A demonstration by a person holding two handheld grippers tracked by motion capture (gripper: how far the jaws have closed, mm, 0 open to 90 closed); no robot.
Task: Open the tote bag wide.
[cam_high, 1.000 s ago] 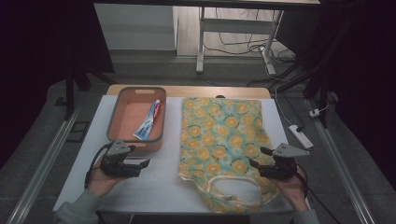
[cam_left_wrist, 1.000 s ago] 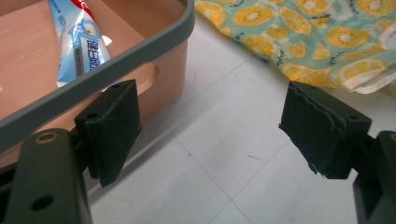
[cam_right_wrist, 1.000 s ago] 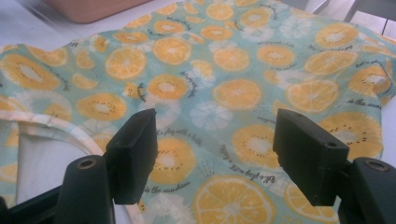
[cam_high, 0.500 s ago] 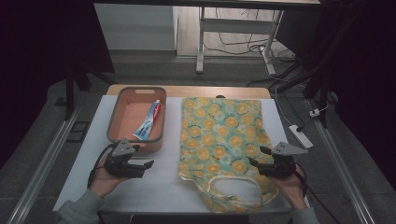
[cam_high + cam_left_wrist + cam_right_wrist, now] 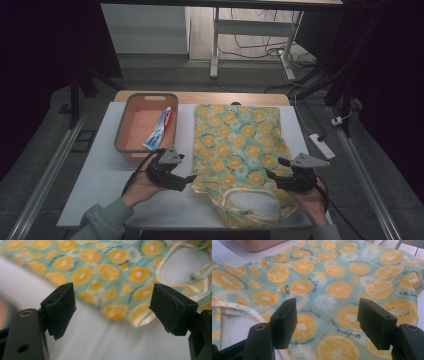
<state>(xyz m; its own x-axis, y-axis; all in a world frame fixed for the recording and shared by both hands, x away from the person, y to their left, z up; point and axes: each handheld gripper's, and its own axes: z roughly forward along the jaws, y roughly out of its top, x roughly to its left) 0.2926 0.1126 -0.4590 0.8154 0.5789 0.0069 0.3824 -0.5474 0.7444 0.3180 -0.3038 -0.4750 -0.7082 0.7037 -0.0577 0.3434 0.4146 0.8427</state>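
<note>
Both grippers at the near edge of the fruit-print bag, jaws wide apart, nothing held.

I see the orange-patterned cloth bag point(image 5: 237, 150) lying flat mid-table, its handles toward me. My left gripper point(image 5: 186, 178) sits just off its near-left corner, my right gripper point(image 5: 272, 175) over its near-right part, both spread and empty. Beside the bag to the left, the orange tray point(image 5: 123, 131) holds one toothpaste tube point(image 5: 159, 129), lying flat.

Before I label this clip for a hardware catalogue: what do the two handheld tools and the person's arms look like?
Each tool is black. The left tool and the right tool each carry a grey three-cornered plate on top, and a black cable trails from each. Close up, the left tool's jaws are blocky black pads on arms with brass-ringed holes. A grey-green sleeve covers the left forearm.
</note>
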